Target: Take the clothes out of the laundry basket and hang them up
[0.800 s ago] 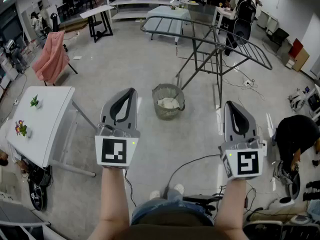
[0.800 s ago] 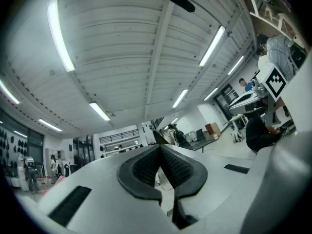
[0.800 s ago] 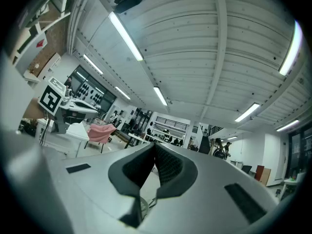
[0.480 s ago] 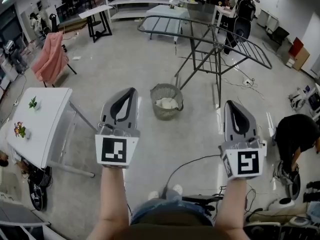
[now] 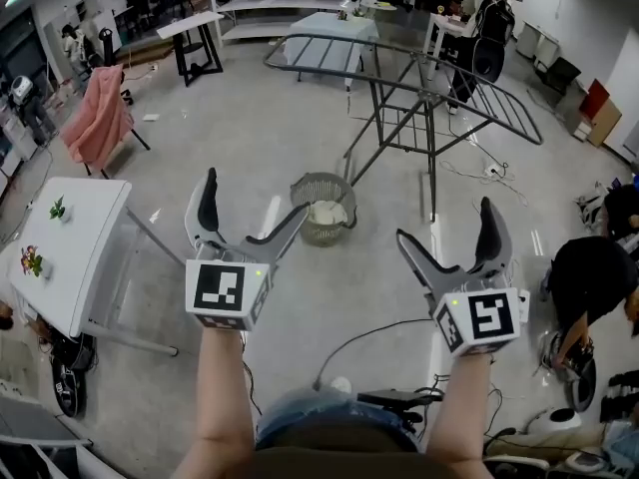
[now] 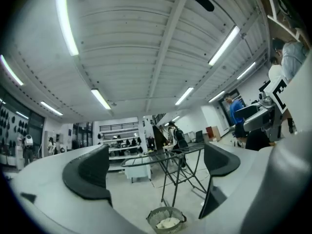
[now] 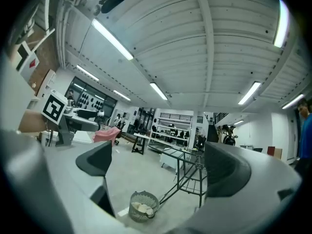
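Nothing is hung yet: the clothes (image 5: 326, 213) lie in the basket (image 5: 319, 235) on the floor at twelve o'clock, the drying rack (image 5: 429, 96) at one o'clock is bare, and the left claw (image 5: 255, 193) and right claw (image 5: 445, 220) gape wide, empty.

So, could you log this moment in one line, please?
left gripper: open, empty | right gripper: open, empty | laundry basket: floor, clothes inside | drying rack: bare

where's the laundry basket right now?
Head view, centre: the laundry basket stands on the floor ahead of the person, just in front of the drying rack, with the white table off to its left.
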